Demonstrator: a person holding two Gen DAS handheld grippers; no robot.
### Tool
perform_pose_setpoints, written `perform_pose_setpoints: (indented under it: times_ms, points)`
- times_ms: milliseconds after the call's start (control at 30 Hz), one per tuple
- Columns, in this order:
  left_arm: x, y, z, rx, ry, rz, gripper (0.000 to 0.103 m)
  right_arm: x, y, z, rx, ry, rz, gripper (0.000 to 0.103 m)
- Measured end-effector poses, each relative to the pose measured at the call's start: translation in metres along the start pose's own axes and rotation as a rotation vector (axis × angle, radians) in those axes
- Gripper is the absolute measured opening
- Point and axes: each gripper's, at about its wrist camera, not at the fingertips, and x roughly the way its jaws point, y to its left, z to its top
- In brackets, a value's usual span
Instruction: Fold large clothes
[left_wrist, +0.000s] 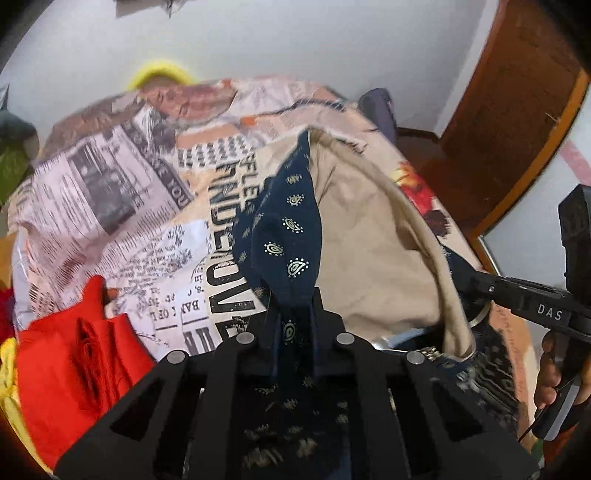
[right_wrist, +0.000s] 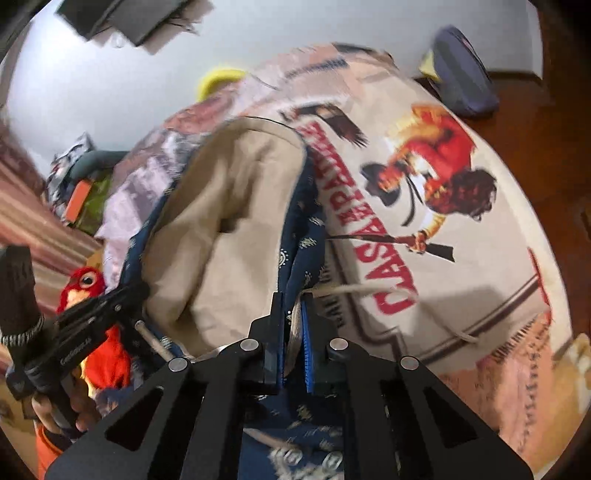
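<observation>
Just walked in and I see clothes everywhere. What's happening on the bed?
A person is folding a navy paisley garment with a beige lining over the printed bedsheet. The left gripper and right gripper are each shut on its edge, holding it up. Red clothes lie nearby.

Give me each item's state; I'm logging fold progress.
Navy garment: held up, beige lining showing, unfolded.
Left gripper: shut on navy garment.
Right gripper: shut on navy garment.
Printed bedsheet: spread, wrinkled.
Red cloth: bunched, lying on the bed.
</observation>
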Motion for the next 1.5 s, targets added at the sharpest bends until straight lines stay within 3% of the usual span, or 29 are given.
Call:
perform_pose_setpoints:
  times_ms: [233, 367, 500, 667, 867, 967, 1133, 1200, 1367, 1500]
  points:
    - [-0.063, -0.010, -0.030, 0.013, -0.041, -0.035, 0.011, -0.056, 0.043, -0.034, -0.112, -0.041, 0.016, 0.006]
    - [-0.084, -0.013, -0.068, 0.032, -0.021, -0.051, 0.011, -0.065, 0.050, -0.063, -0.151, -0.023, -0.006, 0.006]
    - [-0.097, -0.020, -0.110, 0.094, -0.014, -0.013, 0.011, -0.072, 0.051, -0.095, -0.176, -0.002, -0.031, 0.006]
    - [-0.086, -0.024, -0.168, 0.183, 0.054, 0.056, 0.011, -0.067, 0.046, -0.131, -0.190, 0.030, -0.085, 0.006]
    - [-0.058, -0.024, -0.204, 0.212, 0.139, 0.117, 0.020, -0.048, 0.025, -0.153, -0.126, 0.080, -0.140, 0.007]
    - [-0.062, -0.032, -0.206, 0.263, 0.129, 0.153, 0.027, -0.048, 0.015, -0.157, -0.058, 0.075, -0.124, 0.008]
    - [-0.090, -0.042, -0.195, 0.292, 0.063, 0.120, 0.054, -0.066, 0.017, -0.150, -0.033, 0.056, -0.116, 0.012]
    - [-0.101, -0.046, -0.185, 0.277, 0.029, 0.098, 0.058, -0.075, 0.023, -0.152, -0.056, 0.031, -0.120, 0.017]
    - [-0.107, -0.059, -0.153, 0.229, -0.006, 0.014, 0.059, -0.090, 0.038, -0.139, -0.090, -0.051, -0.129, 0.049]
    - [-0.094, -0.072, -0.134, 0.203, 0.005, -0.051, 0.060, -0.081, 0.040, -0.123, -0.078, -0.079, -0.115, 0.055]
